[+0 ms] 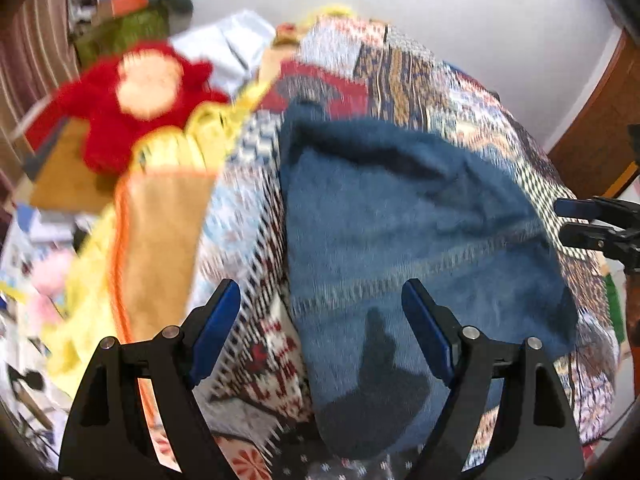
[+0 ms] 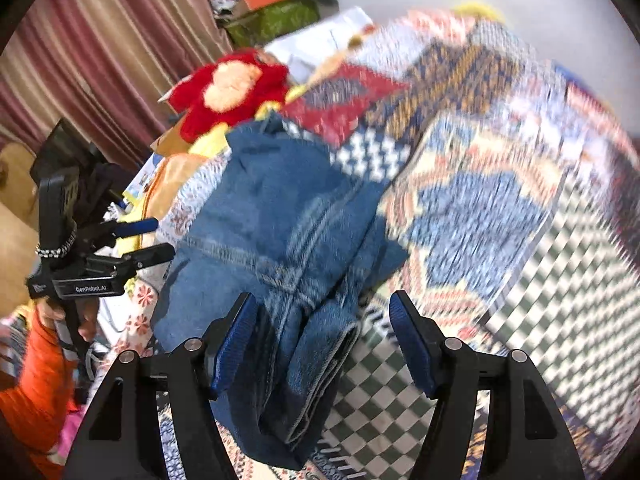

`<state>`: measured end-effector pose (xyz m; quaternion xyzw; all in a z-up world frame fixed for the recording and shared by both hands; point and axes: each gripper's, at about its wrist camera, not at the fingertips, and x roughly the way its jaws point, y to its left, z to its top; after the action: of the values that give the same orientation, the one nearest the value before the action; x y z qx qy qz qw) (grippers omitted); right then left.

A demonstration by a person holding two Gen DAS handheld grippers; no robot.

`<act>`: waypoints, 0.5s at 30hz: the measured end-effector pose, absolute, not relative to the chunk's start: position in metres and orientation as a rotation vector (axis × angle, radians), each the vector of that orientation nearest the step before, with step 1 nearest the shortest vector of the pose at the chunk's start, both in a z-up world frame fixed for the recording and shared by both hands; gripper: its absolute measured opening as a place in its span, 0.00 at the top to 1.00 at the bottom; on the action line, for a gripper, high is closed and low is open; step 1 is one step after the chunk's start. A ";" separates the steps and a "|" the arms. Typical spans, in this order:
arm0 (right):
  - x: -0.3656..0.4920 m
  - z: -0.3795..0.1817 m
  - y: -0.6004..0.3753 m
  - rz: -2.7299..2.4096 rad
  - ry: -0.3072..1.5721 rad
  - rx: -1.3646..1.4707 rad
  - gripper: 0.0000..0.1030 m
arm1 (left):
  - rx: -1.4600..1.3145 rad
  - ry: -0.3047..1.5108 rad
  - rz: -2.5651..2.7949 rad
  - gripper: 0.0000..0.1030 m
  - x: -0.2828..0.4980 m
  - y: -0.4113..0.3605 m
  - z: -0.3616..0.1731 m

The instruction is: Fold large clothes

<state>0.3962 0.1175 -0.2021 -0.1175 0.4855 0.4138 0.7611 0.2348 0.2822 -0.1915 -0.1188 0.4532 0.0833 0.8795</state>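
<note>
A pair of blue jeans (image 1: 400, 216) lies folded in several layers on a patterned patchwork quilt (image 1: 420, 76). In the right wrist view the jeans (image 2: 272, 216) show stacked folds with the folded edges near the camera. My left gripper (image 1: 320, 304) is open and empty above the near end of the jeans. My right gripper (image 2: 324, 316) is open and empty just above the folded edges. The right gripper also shows at the right edge of the left wrist view (image 1: 568, 220), and the left gripper shows at the left of the right wrist view (image 2: 160, 236).
A red plush toy (image 1: 132, 96) lies at the far left on a tan and yellow cloth (image 1: 160, 220). Striped curtains (image 2: 88, 52) hang at the left. Cluttered boxes (image 2: 268, 8) stand at the back. The person's orange sleeve (image 2: 32, 380) is at the lower left.
</note>
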 end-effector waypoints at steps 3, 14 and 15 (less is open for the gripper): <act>0.394 -0.188 0.121 0.904 0.965 -0.261 0.35 | -0.224 0.890 0.214 0.19 0.255 0.287 -0.182; 0.434 -0.230 0.159 0.847 0.988 -0.237 0.35 | -0.185 0.911 0.272 0.19 0.358 0.299 -0.216; 0.439 -0.238 0.158 0.843 1.001 -0.229 0.35 | -0.204 0.933 0.261 0.19 0.368 0.303 -0.225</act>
<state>0.4392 0.1585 -0.2379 -0.1061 0.4646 0.3912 0.7873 0.3684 0.3028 -0.2248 -0.0980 0.4476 0.1251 0.8800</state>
